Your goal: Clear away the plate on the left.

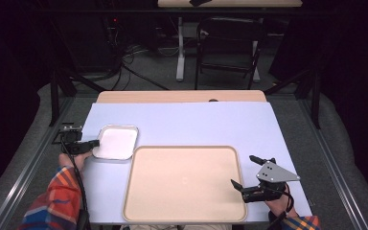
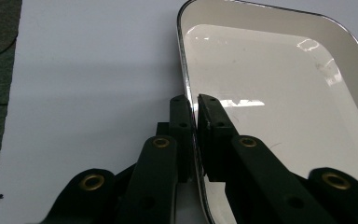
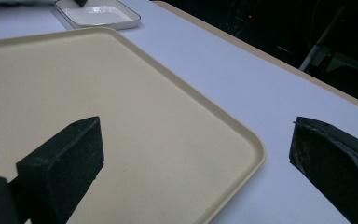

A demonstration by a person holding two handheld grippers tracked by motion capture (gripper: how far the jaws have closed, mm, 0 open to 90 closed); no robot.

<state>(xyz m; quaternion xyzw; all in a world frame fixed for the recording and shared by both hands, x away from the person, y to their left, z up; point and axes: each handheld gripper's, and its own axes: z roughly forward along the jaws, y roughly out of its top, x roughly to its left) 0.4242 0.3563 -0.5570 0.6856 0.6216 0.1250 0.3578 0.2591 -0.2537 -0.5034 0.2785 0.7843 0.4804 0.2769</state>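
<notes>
We see a white dish (image 2: 279,93), a glossy rounded rectangle with a thin metal-edged rim, lying on the matte pale bench (image 1: 196,124). Our left tool (image 2: 195,105) has its black jaws pinched tight on that rim, one inside the dish and one outside. Just beside the dish lies a beige tray (image 1: 184,184), flat, dull and round-cornered. Our right tool (image 1: 245,170) stands wide apart at the tray's corner with nothing in it, one jaw over the tray, the other over the bench.
</notes>
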